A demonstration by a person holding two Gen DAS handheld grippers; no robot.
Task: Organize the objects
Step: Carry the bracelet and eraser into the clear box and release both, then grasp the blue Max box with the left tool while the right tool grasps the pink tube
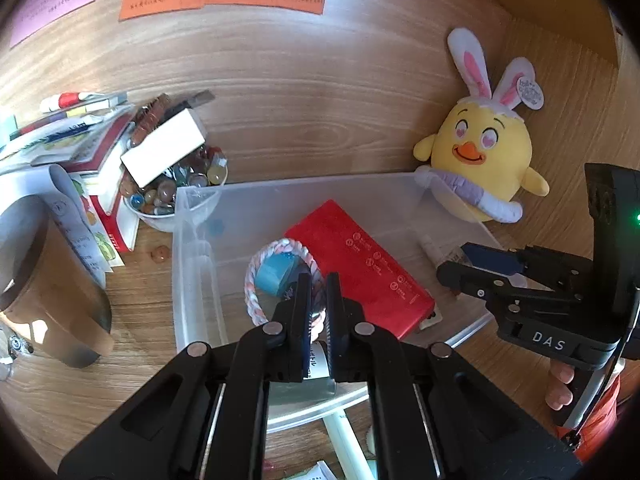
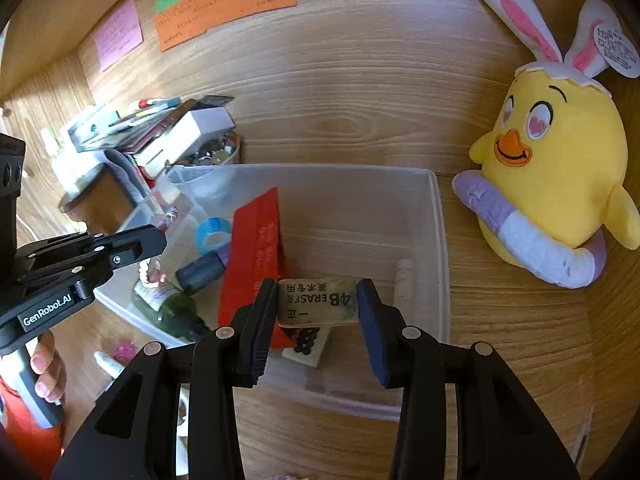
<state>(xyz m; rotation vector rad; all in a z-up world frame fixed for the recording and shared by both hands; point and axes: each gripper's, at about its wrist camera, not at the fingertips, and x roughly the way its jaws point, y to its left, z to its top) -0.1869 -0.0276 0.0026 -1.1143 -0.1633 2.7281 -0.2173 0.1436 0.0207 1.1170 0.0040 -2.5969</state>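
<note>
Nearest the right wrist camera, the right gripper (image 2: 317,308) pinches a small rectangular block eraser in a worn printed paper sleeve (image 2: 317,303) by its two short ends, jaws part-way open around it, held over the near side of the clear plastic storage bin (image 2: 438,240). It looks light and slightly rubbery, so a moderate squeeze should hold it; the paper sleeve may slide, which makes the end-to-end hold a sensible one. Inside the bin lie a flat red carton (image 2: 256,248), a blue tape roll (image 2: 214,234), a dark green glass bottle (image 2: 176,316) and a twisted pink-and-white rope ring (image 1: 256,276). The bottle is the fragile item, so the eraser is better lowered onto the bare floor at the bin's right side. In the left wrist view the left gripper (image 1: 318,308) hangs over the bin's near edge with jaws closed and nothing visibly between them. A yellow plush chick with rabbit ears (image 2: 556,184) sits just outside the bin.
</note>
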